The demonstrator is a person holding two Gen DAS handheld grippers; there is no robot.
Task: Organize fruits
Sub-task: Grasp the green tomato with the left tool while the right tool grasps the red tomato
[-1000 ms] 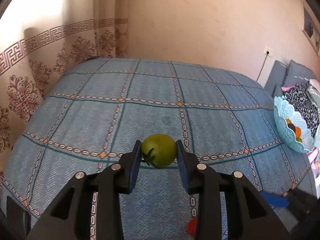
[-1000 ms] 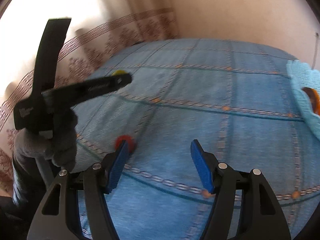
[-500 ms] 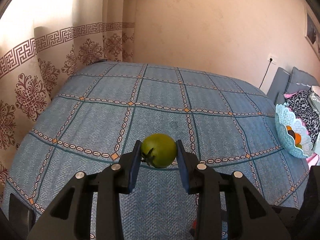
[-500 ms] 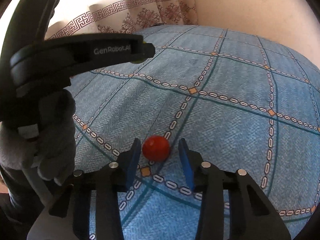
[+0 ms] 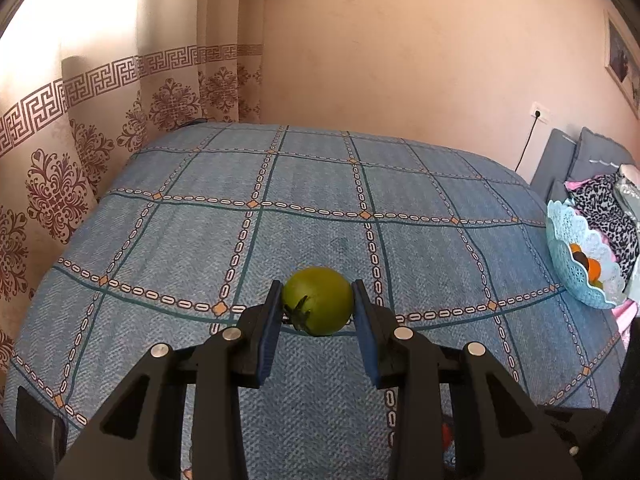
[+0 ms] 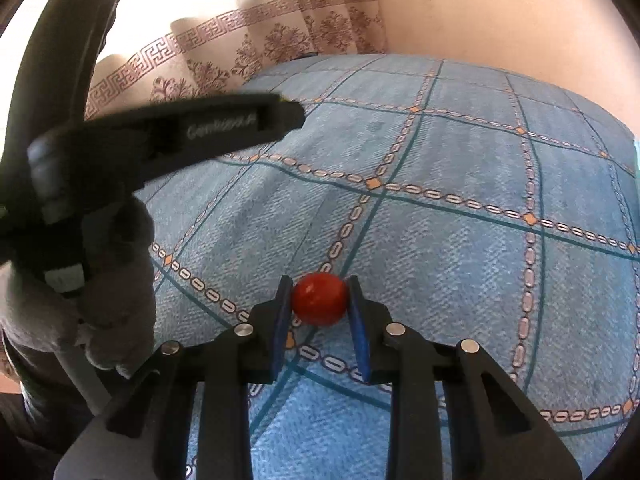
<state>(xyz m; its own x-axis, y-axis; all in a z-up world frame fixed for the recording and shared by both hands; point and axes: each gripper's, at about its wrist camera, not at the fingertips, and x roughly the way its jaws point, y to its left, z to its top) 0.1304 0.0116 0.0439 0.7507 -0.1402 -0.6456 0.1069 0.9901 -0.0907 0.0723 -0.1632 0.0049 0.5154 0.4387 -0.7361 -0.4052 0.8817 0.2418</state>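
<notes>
A green tomato [image 5: 318,300] with a dark stem is held above the blue checked bed cover [image 5: 320,200], and my left gripper [image 5: 317,295] is shut on it. Lower down, a small red tomato [image 6: 319,298] rests on the bed cover [image 6: 460,200]. My right gripper [image 6: 319,293] is closing on it, and its blue pads touch it on both sides. In the right wrist view the left gripper's black body [image 6: 180,140] hangs at the upper left, held by a grey gloved hand [image 6: 116,280]. A light blue lace basket [image 5: 568,280] with several fruits stands at the bed's right edge.
A patterned curtain [image 5: 60,160] runs along the bed's left side and a plain wall stands behind it. Grey pillows [image 5: 560,160] and a leopard-print cloth [image 5: 608,208] lie behind the basket. A wall socket with a cable [image 5: 538,114] is at the right.
My right gripper moved up to the red tomato and its jaws went from wide open to closed around it. The left gripper kept its hold on the green tomato and stayed put.
</notes>
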